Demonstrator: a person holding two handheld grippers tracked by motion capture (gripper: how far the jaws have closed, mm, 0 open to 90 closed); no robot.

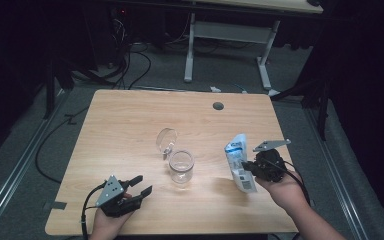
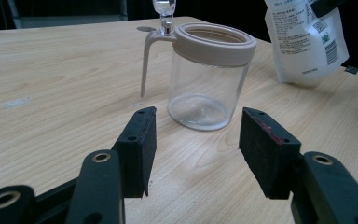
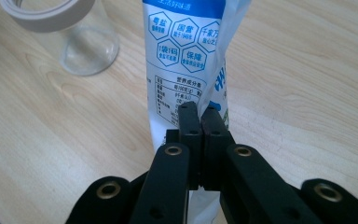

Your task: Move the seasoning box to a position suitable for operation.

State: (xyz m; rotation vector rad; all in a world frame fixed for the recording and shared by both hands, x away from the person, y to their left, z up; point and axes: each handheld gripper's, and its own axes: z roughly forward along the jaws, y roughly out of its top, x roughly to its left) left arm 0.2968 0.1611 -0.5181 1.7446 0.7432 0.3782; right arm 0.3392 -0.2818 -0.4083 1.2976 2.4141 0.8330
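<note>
Left gripper (image 1: 141, 186) sits at the near-left part of the table (image 1: 130, 120), held in the person's left hand (image 1: 111, 220), jaws standing apart with nothing between them. In the left gripper view the pads (image 2: 142, 149) frame bare wood just short of the glass jar (image 2: 209, 79), not touching it. The jar (image 1: 181, 166) stands upright near the table's middle, clear body with a beige collar (image 2: 214, 44) round the mouth, looks empty. Its hinged lid (image 1: 166, 140) is flipped up on the far-left side of the jar, and a thin handle (image 2: 145, 65) drops down from the collar on that same side. Right of the jar, well apart from it, is a white and blue pouch (image 1: 239, 162), lifted and tilted, top end leaning far. Right gripper (image 1: 246, 167) has its jaws pinched together on the pouch's edge; in the right gripper view the pouch (image 3: 182, 56) hangs beyond the closed pads (image 3: 189, 122), printed panel facing the camera. The person's right hand (image 1: 282, 189) carries that gripper at the near-right. A dark grommet (image 1: 218, 106) sits in the table's far-right part.
</note>
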